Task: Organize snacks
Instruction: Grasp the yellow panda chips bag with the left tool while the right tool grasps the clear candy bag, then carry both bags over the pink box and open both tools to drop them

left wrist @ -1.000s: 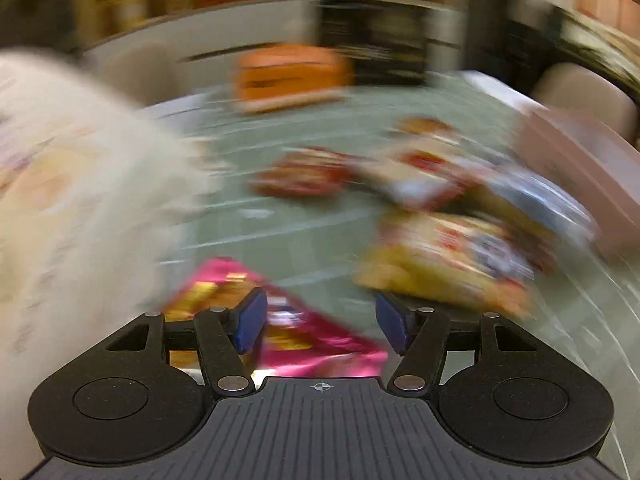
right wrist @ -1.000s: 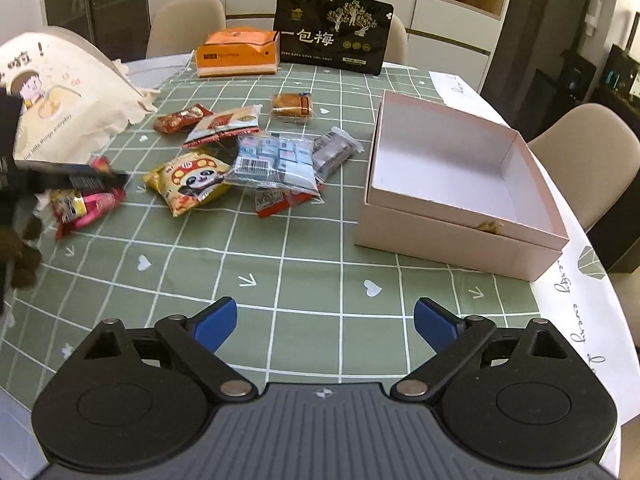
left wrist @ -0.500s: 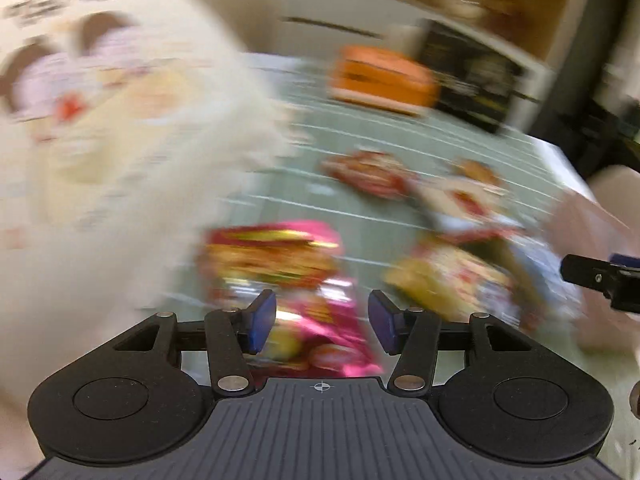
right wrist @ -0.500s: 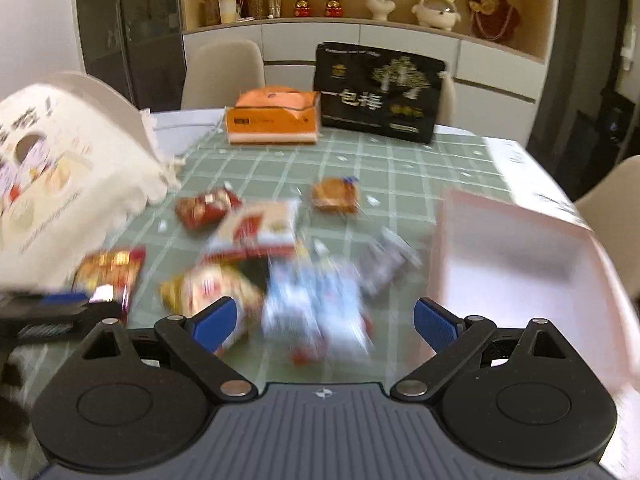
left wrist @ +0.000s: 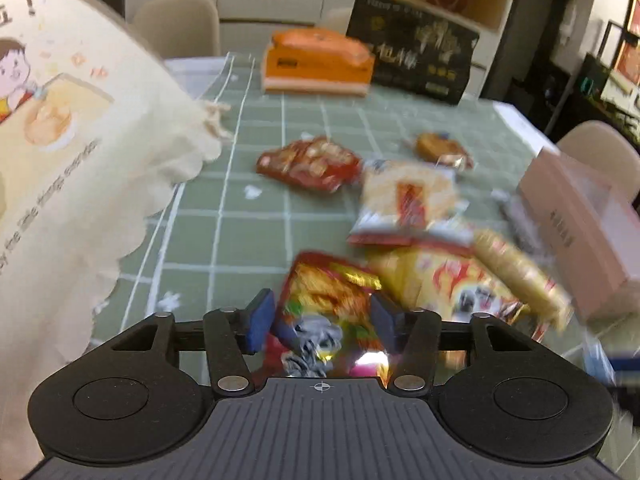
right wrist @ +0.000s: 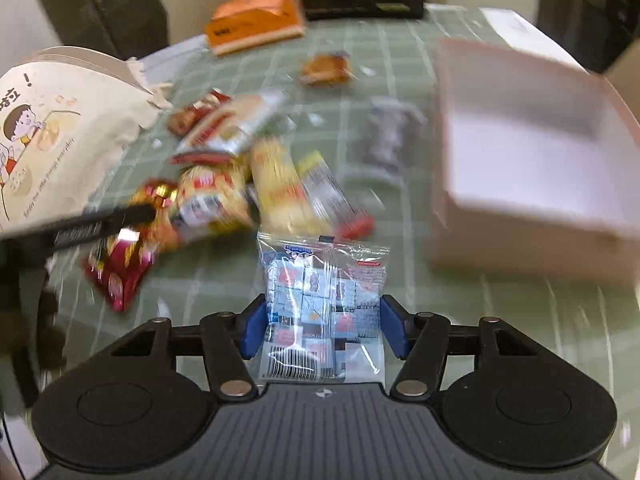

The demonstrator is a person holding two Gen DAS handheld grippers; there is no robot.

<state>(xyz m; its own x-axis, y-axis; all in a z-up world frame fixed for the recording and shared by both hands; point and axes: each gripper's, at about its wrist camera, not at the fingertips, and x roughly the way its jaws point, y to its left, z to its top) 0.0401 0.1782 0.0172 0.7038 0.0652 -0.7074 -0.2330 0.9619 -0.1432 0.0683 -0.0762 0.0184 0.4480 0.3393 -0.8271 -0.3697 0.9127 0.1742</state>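
Several snack packets lie heaped on the green checked tablecloth (left wrist: 256, 232). My left gripper (left wrist: 322, 320) is shut on a red and pink foil packet (left wrist: 324, 292), its blue pads against both sides. In the right wrist view one dark finger (right wrist: 100, 222) of it shows at the left, over that same red packet (right wrist: 116, 276). The jaws of my right gripper (right wrist: 322, 324) are closing on a clear packet of blue and white cubes (right wrist: 324, 280), which fills the gap between the pads. The open pink box (right wrist: 520, 248) stands to the right, with nothing showing inside it.
A cream cloth bag with a cartoon print (left wrist: 80, 160) bulks at the left. An orange tissue box (left wrist: 316, 64) and a black pouch (left wrist: 416, 60) stand at the far edge. A yellow packet (left wrist: 460, 280) lies just right of my left gripper. Chairs ring the table.
My right gripper has dropped to the snack heap and narrowed from wide open around the clear cube packet. My left gripper has swung right with the red packet between its pads.
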